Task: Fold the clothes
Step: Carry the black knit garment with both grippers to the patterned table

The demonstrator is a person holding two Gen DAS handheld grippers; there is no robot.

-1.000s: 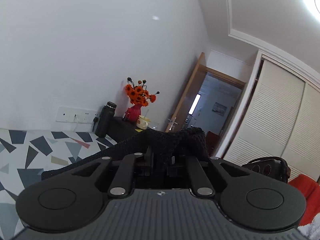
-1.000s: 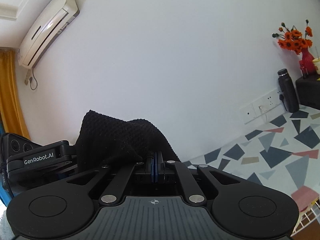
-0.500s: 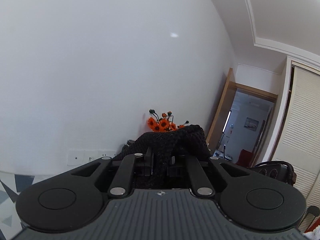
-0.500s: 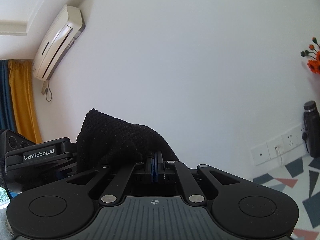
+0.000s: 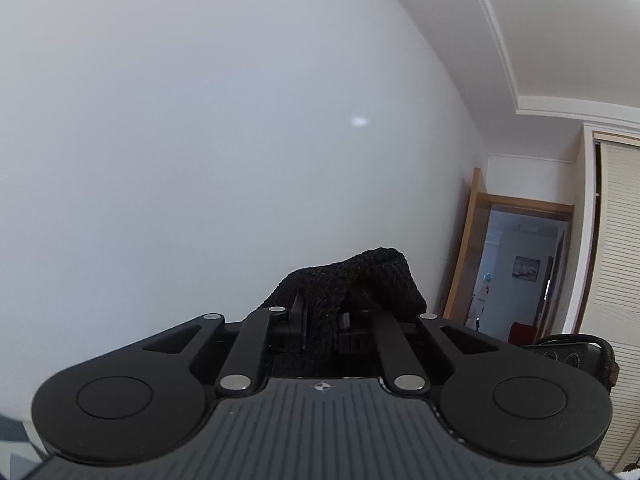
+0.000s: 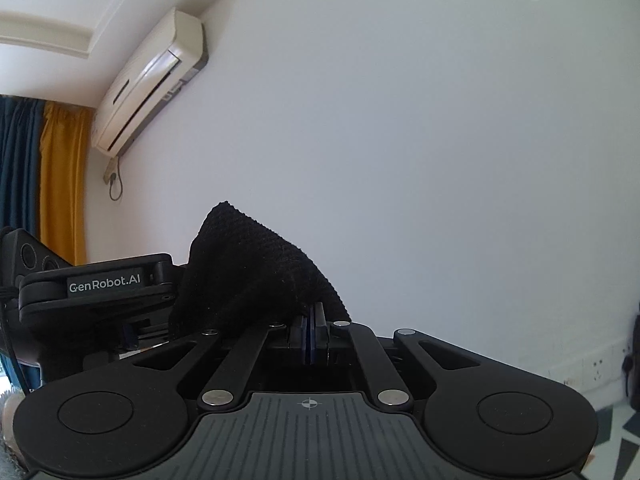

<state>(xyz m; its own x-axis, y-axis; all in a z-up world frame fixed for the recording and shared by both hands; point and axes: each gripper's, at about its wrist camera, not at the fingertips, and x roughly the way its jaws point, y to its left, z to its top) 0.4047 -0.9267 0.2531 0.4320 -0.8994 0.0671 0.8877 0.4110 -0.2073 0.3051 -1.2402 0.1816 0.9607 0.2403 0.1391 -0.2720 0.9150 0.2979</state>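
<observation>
A black knitted garment (image 5: 352,284) bunches up between the jaws of my left gripper (image 5: 322,322), which is shut on a thick fold of it. In the right wrist view the same black knit (image 6: 256,276) rises over the left side of my right gripper (image 6: 314,330), whose blue pads are pressed together on its edge. Both grippers are held high and point about level at a white wall. The left gripper's body (image 6: 100,292) sits close beside the right one, at the left of the right wrist view. The rest of the garment hangs below, out of sight.
A white wall (image 5: 200,160) fills most of both views. An air conditioner (image 6: 148,80) and yellow and blue curtains (image 6: 60,184) are at upper left. A wooden door frame (image 5: 472,240) and louvred wardrobe (image 5: 616,240) lie right. Wall sockets (image 6: 596,368) and patterned bedding (image 6: 616,448) show low right.
Both grippers have risen with the black knit still clamped. The flowers, bottle and patterned bedding have dropped out of the left wrist view, and the wall now fills both views.
</observation>
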